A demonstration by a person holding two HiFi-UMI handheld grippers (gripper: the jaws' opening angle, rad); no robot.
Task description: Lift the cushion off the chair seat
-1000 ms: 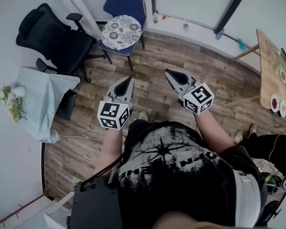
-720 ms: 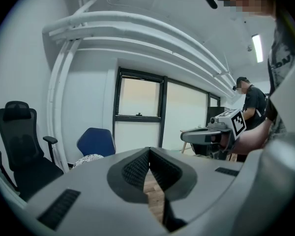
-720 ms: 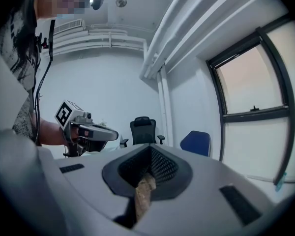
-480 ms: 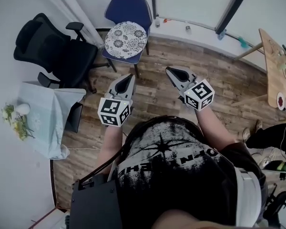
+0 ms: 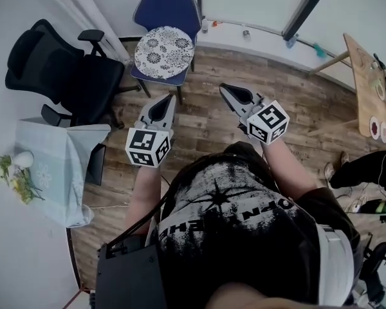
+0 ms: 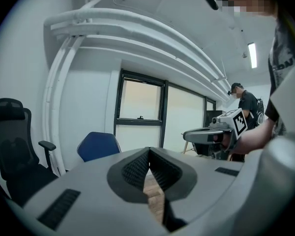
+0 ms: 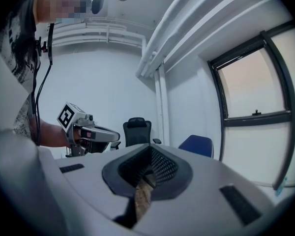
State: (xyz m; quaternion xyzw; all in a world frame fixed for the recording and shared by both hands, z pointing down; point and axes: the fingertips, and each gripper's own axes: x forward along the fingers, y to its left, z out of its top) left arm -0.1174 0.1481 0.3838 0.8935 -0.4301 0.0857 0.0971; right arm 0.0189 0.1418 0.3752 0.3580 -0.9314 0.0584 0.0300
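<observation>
A round white cushion with a dark flower pattern (image 5: 164, 52) lies on the seat of a blue chair (image 5: 168, 8) by the far wall. Both grippers are held out over the wooden floor, short of the chair and pointing toward it. My left gripper (image 5: 170, 98) is shut with nothing in it, just short of the seat's front edge. To the right of the chair my right gripper (image 5: 223, 87) is also shut and empty. In the left gripper view the jaws (image 6: 148, 151) meet at their tips, with the chair's blue back (image 6: 98, 145) beyond. The right gripper view shows its jaws (image 7: 150, 151) together.
A black office chair (image 5: 58, 69) stands left of the blue chair. Nearer, at the left, a small table under a pale blue cloth (image 5: 58, 166) holds flowers (image 5: 16, 172). A wooden table (image 5: 367, 76) is at the right. Another person (image 6: 246, 102) stands in the background.
The person has stepped closer to the blue chair, and both grippers have moved forward toward it. Both stay shut and empty.
</observation>
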